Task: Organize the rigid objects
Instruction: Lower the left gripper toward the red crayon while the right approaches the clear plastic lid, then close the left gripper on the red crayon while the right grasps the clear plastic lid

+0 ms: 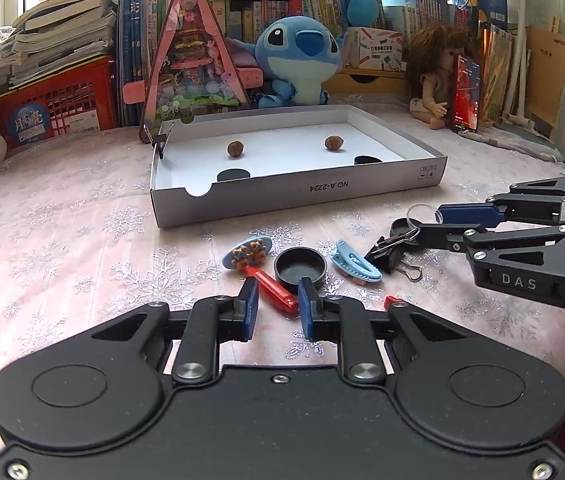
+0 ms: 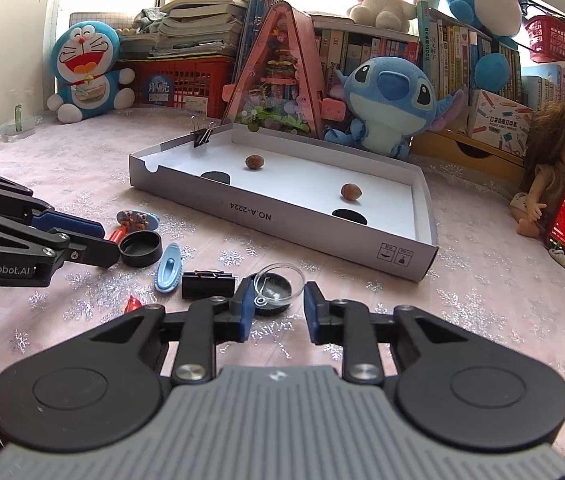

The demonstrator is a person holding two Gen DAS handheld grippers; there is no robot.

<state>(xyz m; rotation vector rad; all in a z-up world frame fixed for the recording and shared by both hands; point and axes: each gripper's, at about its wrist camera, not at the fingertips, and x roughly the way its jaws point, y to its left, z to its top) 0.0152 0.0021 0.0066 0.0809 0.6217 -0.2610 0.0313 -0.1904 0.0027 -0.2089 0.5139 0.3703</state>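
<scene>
1. I read the step as pick-up: both tools are at the loose items on the tabletop, just in front of the grey box.
2. The left tool is nearly closed, and appears to pinch the red stick, which lies slantwise between its pads.
3. The right tool is closed across the clear dish, which sits on a dark cap.
4. Next, I judge, comes a level lift and carry into the box, keeping the dish from slipping.
5. I cannot tell whether the right pads bear on the dish, the cap or both. The stick's near end is hidden by a pad.
</scene>
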